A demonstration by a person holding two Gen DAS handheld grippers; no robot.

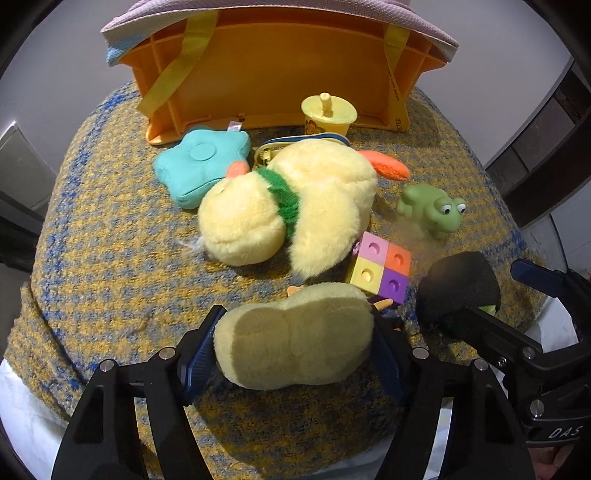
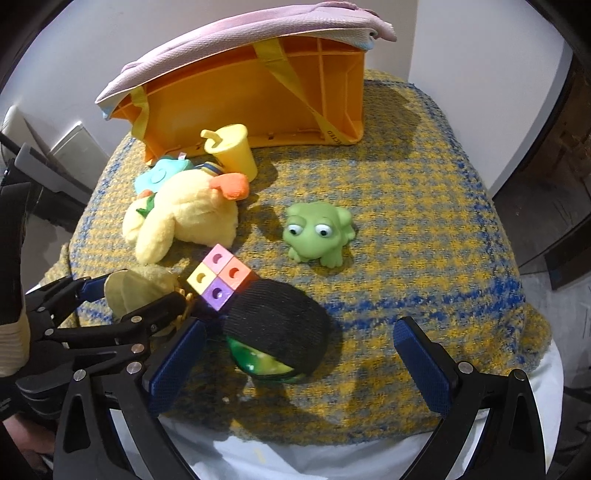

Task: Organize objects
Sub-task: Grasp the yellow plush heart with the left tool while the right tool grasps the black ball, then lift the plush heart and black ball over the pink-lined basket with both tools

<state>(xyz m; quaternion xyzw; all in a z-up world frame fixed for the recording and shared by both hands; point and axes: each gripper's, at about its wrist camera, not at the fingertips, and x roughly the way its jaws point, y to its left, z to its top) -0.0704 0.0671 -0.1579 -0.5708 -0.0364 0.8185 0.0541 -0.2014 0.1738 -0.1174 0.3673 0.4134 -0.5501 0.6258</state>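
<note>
- I am gripping a small yellow plush (image 1: 295, 339) in my left tongs (image 1: 295, 350); both blue pads are pressing its sides, so it is held firmly, probably ready to lift toward the bin.
- My right tongs (image 2: 306, 358) are standing wide, holding nothing, with a black-capped ball (image 2: 277, 325) lying between the fingers, nearer the left one.
- The desk, covered by a yellow and blue blanket (image 2: 424, 221), is carrying all the toys.
- An orange bin (image 1: 277, 70) is lying on its side at the back, its opening facing me, so toys could be pushed or dropped in. A pink cloth (image 1: 417, 26) is draped over its top.
- A big duck plush (image 1: 295, 199) is lying on its side mid-blanket, touching a teal star pillow (image 1: 199, 166).
- A yellow cup (image 1: 328, 114) is standing upright just before the bin.
- A green frog (image 2: 317, 232) is sitting apart from the pile.
- A four-colour cube (image 2: 221, 280) is resting between the duck and the ball.
- Counting: one bin, one cloth, two yellow plushes, one pillow, one cup, one frog, one cube, one ball.
- Judging by this, sorting is barely begun; I can see nothing inside the bin yet.
</note>
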